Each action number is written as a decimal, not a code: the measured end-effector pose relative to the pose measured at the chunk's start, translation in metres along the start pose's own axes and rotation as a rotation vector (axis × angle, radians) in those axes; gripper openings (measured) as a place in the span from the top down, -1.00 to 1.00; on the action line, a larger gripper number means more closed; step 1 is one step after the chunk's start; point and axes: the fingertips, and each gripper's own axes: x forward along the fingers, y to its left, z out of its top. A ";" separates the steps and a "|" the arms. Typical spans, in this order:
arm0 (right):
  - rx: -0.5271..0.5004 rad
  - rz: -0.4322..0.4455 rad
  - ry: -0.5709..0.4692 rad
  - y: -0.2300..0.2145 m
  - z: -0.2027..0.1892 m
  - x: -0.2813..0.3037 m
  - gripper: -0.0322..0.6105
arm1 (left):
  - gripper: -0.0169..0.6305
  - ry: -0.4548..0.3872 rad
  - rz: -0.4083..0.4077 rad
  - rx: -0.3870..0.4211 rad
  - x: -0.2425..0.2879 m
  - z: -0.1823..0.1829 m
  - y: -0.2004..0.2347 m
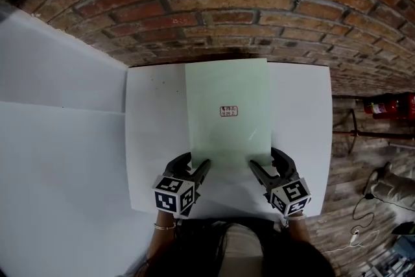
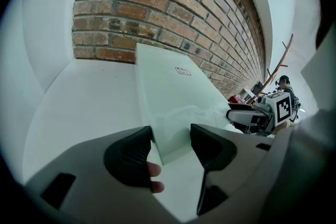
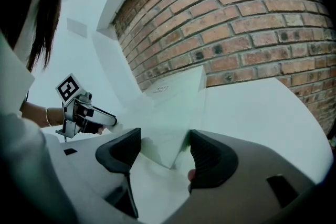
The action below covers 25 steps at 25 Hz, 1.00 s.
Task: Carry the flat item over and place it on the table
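Note:
The flat item is a pale green sheet (image 1: pixel 227 94) with a small red-printed label (image 1: pixel 228 111). It lies on the white table (image 1: pixel 152 139), its far edge at the brick wall. My left gripper (image 1: pixel 196 164) stands at its near left corner and my right gripper (image 1: pixel 263 163) at its near right corner. In the left gripper view the sheet's corner (image 2: pixel 170 134) sits in a wide gap between the jaws of the left gripper (image 2: pixel 171 138), which is open. The right gripper view shows the other corner (image 3: pixel 165 134) between the spread jaws of the right gripper (image 3: pixel 165 141), also open.
A brick wall (image 1: pixel 246 3) runs behind the table. A white panel (image 1: pixel 58 139) adjoins the table's left side. To the right, beyond the table edge, are a wooden floor (image 1: pixel 353 204), a red fire extinguisher (image 1: pixel 389 106) and cables.

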 end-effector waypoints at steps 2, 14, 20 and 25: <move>0.003 -0.002 0.007 -0.002 -0.003 0.001 -0.07 | 0.18 0.004 -0.001 -0.003 0.001 0.000 0.001; 0.038 0.001 0.041 -0.003 -0.010 0.005 -0.07 | 0.18 0.026 -0.004 -0.011 0.008 -0.003 0.004; 0.039 0.000 0.047 -0.005 -0.013 0.008 -0.07 | 0.18 0.039 -0.003 -0.018 0.011 -0.006 0.006; 0.049 0.002 0.045 -0.005 -0.012 0.011 -0.07 | 0.18 0.045 -0.001 -0.022 0.013 -0.006 0.008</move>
